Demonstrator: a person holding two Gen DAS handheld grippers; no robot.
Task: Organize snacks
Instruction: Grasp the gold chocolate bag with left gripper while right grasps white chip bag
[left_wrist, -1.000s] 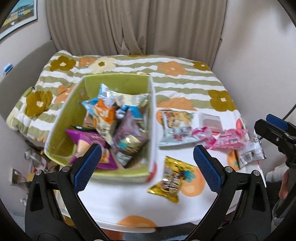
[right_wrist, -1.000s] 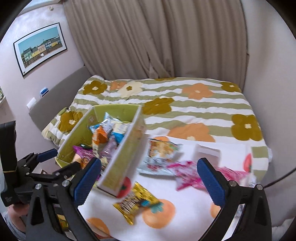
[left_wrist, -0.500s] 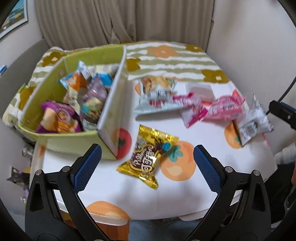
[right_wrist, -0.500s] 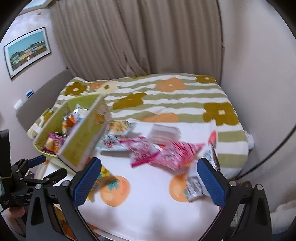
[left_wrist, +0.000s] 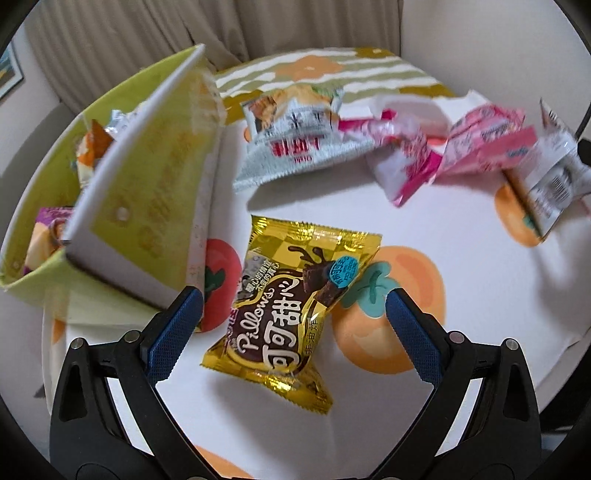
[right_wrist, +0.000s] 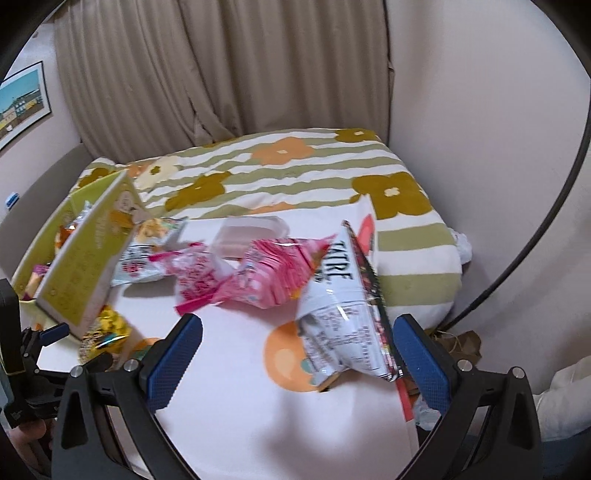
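Note:
A gold chocolate snack pack (left_wrist: 291, 306) lies flat on the white fruit-print table, right between the open blue pads of my left gripper (left_wrist: 293, 326). The green box (left_wrist: 147, 192) holding several snack packs stands just to its left. My right gripper (right_wrist: 295, 354) is open and empty, low over the table with a white and black snack bag (right_wrist: 340, 314) between its pads. Pink packs (right_wrist: 266, 273) and a white chip bag (left_wrist: 291, 136) lie behind. The left gripper also shows in the right wrist view (right_wrist: 48, 343) at the far left.
A clear plastic tub (right_wrist: 251, 232) sits behind the pink packs. A bed with a striped flower cover (right_wrist: 295, 166) stands behind the table, curtains and walls beyond. The table's right edge (right_wrist: 402, 402) is close to my right gripper.
Both grippers have moved down and closer to the table. The left one now frames the gold pack. The right one has swung right toward the white and black bag.

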